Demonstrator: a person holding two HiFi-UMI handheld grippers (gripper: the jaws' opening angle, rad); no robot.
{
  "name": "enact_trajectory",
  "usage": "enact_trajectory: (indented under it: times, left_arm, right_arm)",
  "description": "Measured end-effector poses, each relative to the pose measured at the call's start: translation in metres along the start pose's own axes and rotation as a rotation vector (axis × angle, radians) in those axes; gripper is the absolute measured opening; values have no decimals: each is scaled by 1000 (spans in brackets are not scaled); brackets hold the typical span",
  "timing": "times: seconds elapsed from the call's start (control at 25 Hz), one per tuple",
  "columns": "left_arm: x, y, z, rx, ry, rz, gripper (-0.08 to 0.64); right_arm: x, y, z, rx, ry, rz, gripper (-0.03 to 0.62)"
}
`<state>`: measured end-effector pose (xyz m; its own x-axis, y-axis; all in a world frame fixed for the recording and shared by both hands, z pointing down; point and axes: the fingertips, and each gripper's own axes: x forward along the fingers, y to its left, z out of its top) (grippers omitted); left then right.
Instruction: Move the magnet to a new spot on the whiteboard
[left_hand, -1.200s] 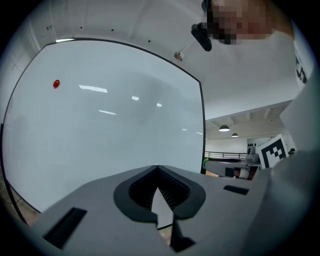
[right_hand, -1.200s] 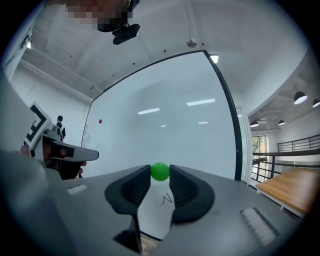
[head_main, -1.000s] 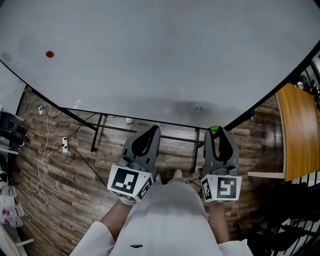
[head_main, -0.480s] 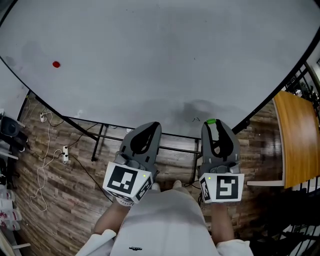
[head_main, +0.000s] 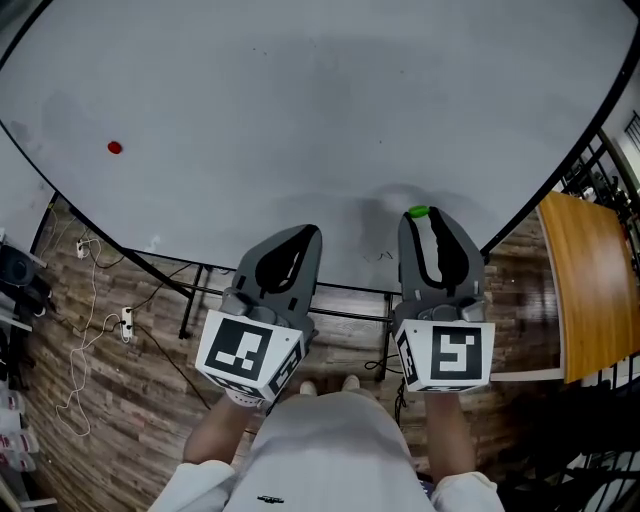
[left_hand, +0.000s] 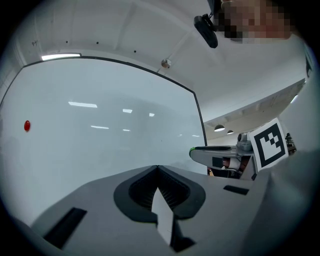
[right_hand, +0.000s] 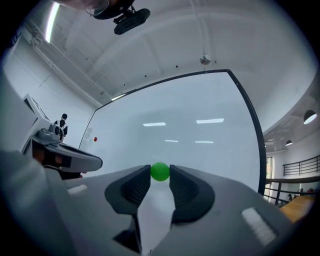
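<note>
A small green magnet (right_hand: 160, 171) sits pinched at the tips of my right gripper (right_hand: 160, 172), which is shut on it; the same magnet (head_main: 418, 212) shows at the tip of that gripper (head_main: 420, 216), just over the lower part of the whiteboard (head_main: 300, 110). Whether the magnet touches the board I cannot tell. My left gripper (head_main: 308, 234) is beside it, jaws shut and holding nothing (left_hand: 157, 167). A red magnet (head_main: 114, 148) sticks to the board far to the left, also seen as a red magnet (left_hand: 27, 125) in the left gripper view.
The whiteboard stands on a black metal frame (head_main: 190, 290) over a wood floor with white cables (head_main: 90, 330). A wooden table (head_main: 585, 280) is at the right, with black railing (head_main: 600, 170) behind it. Faint marker marks (head_main: 385, 255) lie near the board's lower edge.
Both grippers have moved up toward the board; the right one, still holding the green magnet, has gone from below the board's edge to over its surface.
</note>
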<state>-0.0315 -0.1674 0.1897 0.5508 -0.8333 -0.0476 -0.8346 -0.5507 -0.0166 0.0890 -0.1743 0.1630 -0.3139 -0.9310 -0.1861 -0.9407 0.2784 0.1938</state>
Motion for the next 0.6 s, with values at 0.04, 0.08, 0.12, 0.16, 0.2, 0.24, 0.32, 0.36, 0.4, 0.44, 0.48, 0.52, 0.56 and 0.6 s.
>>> enact_trajectory:
  times: [0.04, 0.08, 0.12, 0.16, 0.2, 0.24, 0.32, 0.36, 0.4, 0.44, 0.48, 0.52, 0.56, 0.6]
  left_arm:
    - [2, 0, 4, 3, -5, -2, 6]
    - [4, 1, 7, 6, -11, -4, 6]
    - [5, 1, 10, 7, -18, -6, 6]
    - [7, 2, 12, 6, -26, -7, 6]
    - [10, 5, 14, 5, -32, -6, 6]
    - [12, 8, 15, 4, -35, -2, 6]
    - [17, 13, 20, 2, -41, 2, 6]
    - [19, 14, 22, 4, -44, 2, 6]
    - [21, 14, 25, 9, -48, 2, 6]
    - [23, 15, 27, 15, -52, 2, 6]
    - [25, 16, 30, 21, -57, 3, 6]
    - [27, 17, 32, 25, -61, 4, 6]
    - [29, 18, 33, 28, -66, 4, 6]
    - [31, 19, 35, 30, -70, 4, 6]
  right_arm:
    - [2, -2, 3, -9, 0, -4, 127]
    - [4, -5, 6, -19, -1, -8, 127]
    - [5, -7, 8, -28, -3, -13, 127]
    - [7, -10, 10, -35, -4, -18, 127]
    - [9, -13, 11, -40, -3, -24, 127]
    - [12, -15, 12, -44, 1, -29, 127]
    - [18, -20, 13, -55, 7, -41, 127]
    - [21, -22, 13, -58, 8, -49, 128]
    - [23, -24, 13, -57, 8, -58, 128]
    - [26, -26, 13, -56, 9, -67, 128]
    - [28, -29, 12, -55, 12, -77, 129]
    - [30, -32, 11, -53, 15, -89, 128]
    - [32, -34, 11, -54, 17, -102, 129]
    - [34, -36, 11, -56, 19, -113, 129]
